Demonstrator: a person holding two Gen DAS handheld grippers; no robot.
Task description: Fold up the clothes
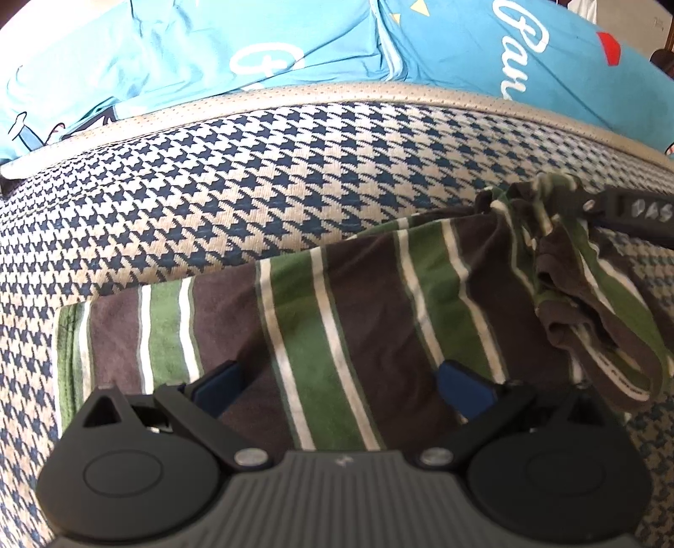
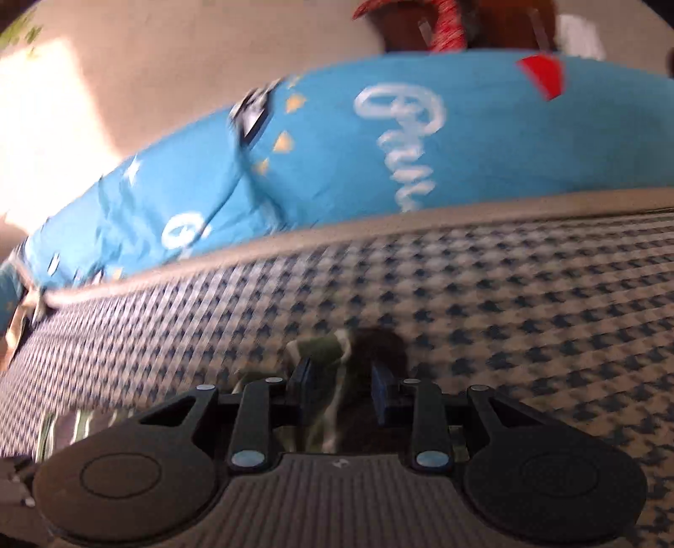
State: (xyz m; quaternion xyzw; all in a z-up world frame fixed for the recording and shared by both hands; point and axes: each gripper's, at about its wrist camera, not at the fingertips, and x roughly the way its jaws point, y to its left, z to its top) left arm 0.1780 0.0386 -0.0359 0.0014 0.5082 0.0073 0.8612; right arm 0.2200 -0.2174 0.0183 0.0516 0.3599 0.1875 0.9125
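A shirt striped in brown, green and white (image 1: 337, 320) lies on a blue-and-cream houndstooth bed cover (image 1: 252, 168). My left gripper (image 1: 341, 388) hovers just above the flat part of the shirt with its jaws wide open and nothing between them. My right gripper (image 2: 343, 392) is shut on a bunched fold of the same shirt (image 2: 328, 358). In the left wrist view it reaches in from the right edge (image 1: 623, 208), holding the gathered cloth lifted at the shirt's far right corner.
Two bright blue pillows with white lettering (image 1: 463, 46) (image 2: 379, 139) lie along the far edge of the bed, behind a beige piped border (image 1: 295, 97). A pale wall (image 2: 126, 84) rises behind them. Something red (image 2: 446, 25) shows at the top right.
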